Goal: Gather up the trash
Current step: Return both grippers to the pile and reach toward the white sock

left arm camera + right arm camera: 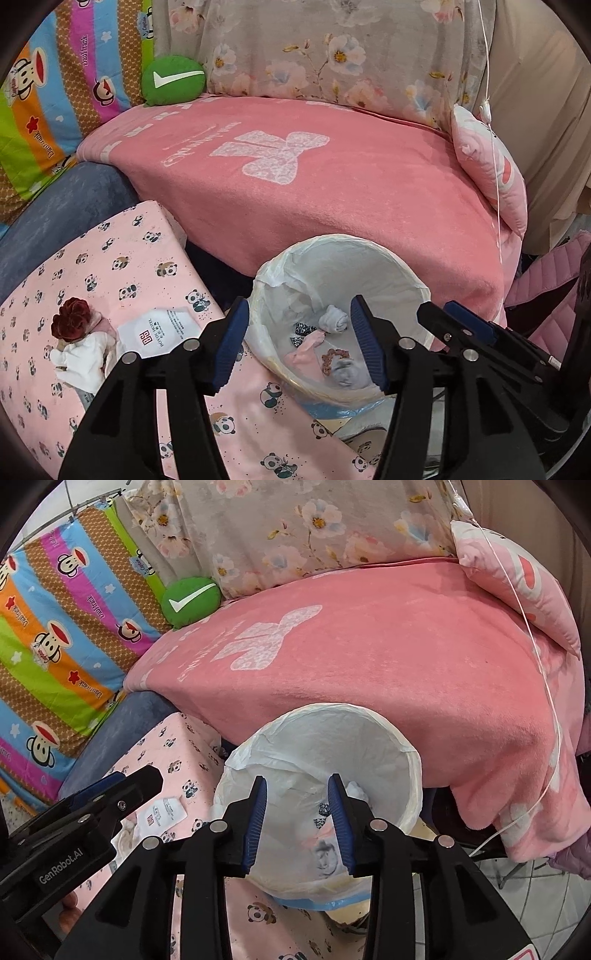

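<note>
Trash is already sitting at the bottom of the round bin lined with a white plastic bag (388,273): balled-up grey-white scraps, a pink piece and a small leopard-print bit can be made out (hard to tell more through the bag folds). Behind the bin, a big coral-pink fleece blanket with a white bow print (332,192) is draped over what looks like a couch. To the bin's left, a pink panda-print cloth surface (110,266) is seen, with more stuff on it: a white crumpled cloth or glove (83,360), a white printed packet with a red logo (157,330) and a dark red fabric rose (72,317). The left gripper (299,345) is held over the bin, jaws spread fairly wide, nothing between them. The right gripper (298,819) is held beside it over the same bin, gap narrower, also nothing gripped.
</note>
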A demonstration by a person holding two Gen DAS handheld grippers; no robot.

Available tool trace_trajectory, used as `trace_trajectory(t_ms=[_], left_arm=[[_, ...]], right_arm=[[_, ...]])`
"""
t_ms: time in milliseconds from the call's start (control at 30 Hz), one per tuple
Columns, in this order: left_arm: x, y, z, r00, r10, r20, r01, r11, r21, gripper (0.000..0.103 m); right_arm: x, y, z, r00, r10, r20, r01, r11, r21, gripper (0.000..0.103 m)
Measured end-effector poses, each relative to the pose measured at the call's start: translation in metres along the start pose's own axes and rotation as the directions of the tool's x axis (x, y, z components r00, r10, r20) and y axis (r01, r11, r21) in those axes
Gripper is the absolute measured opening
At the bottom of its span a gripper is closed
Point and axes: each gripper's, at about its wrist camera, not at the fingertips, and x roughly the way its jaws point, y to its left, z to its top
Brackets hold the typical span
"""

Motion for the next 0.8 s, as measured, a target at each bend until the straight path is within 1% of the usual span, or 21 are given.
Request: trace_trajectory(t_ms=[133,500,600,733,800], left_arm=[[-0.002,0.008,-0.005,1.0,0.015,-0.004,-0.015,1.0,-0.017,0.055],[-0.016,0.032,-0.021,0.999,0.042,-0.006,-0.042,0.997,-0.071,0.055],[-0.02,0.04,-0.026,0.999,0.052,-0.006,-0.052,0.995,-0.085,0.059],[-0.026,0.051,-0.032,0.998,0.067,-0.007,-0.067,0.991,-0.113,0.068],[-0.029,0.059,-0.036,0.997,0.075,-0.006,-0.075,0.989,-0.129,0.07]], right_arm=[[-0.002,0.005,-0.004,1.0,0.009,-0.002,-0.009,1.0,-0.005,0.04],[-0.012,0.032,-0.016,0.999,0.034,-0.01,-0.034,0.998,-0.044,0.041],[-0.013,0.04,-0.02,0.999,0.045,-0.016,-0.046,0.998,-0.053,0.042],[-0.014,0.054,-0.028,0.998,0.056,-0.027,-0.058,0.996,-0.075,0.042],[-0.015,0.061,-0.031,0.998,0.06,-0.031,-0.063,0.994,-0.085,0.043]])
